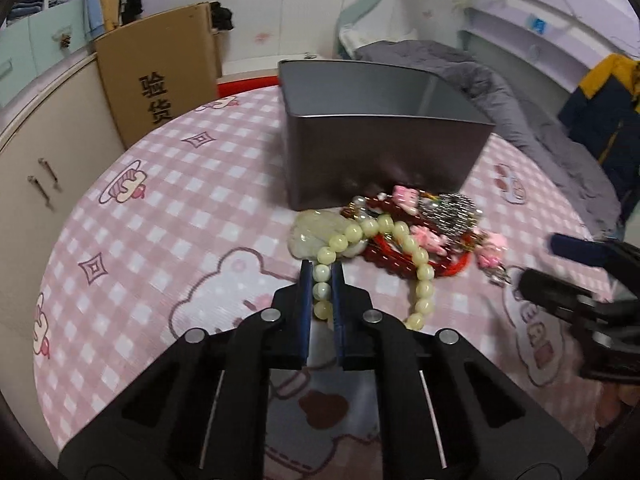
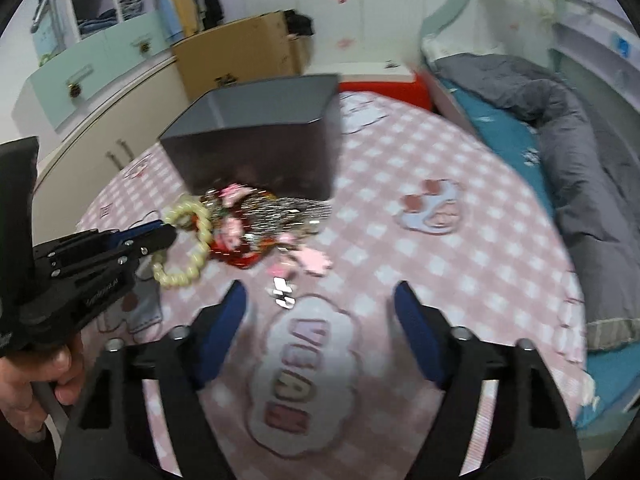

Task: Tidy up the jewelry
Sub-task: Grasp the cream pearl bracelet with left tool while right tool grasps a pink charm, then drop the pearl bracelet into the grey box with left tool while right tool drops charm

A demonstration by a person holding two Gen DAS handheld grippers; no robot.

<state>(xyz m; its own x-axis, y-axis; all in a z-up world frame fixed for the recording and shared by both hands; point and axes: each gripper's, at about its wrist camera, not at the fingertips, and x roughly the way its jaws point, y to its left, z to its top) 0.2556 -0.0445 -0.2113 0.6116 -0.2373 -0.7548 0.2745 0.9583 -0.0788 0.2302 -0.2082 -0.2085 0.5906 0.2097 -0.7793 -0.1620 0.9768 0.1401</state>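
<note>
A heap of jewelry (image 1: 432, 232) lies on the pink checked tablecloth in front of an open dark grey box (image 1: 380, 140). It holds red beads, pink charms and a silver heart piece. My left gripper (image 1: 322, 276) is shut on a pale yellow-green bead bracelet (image 1: 404, 240) whose loop trails into the heap. A pale jade pendant (image 1: 316, 232) lies just beyond the fingertips. In the right wrist view my right gripper (image 2: 320, 296) is open and empty, near a small silver charm (image 2: 283, 298), with the heap (image 2: 260, 220), bracelet (image 2: 188, 240) and box (image 2: 260, 148) beyond.
The round table (image 2: 460, 248) has a pink gingham cloth with cartoon prints. A cardboard box (image 1: 160, 80) and white cabinets (image 1: 48, 168) stand at the left. A bed with a grey quilt (image 2: 560, 140) is at the right. My left gripper (image 2: 132, 240) shows in the right wrist view.
</note>
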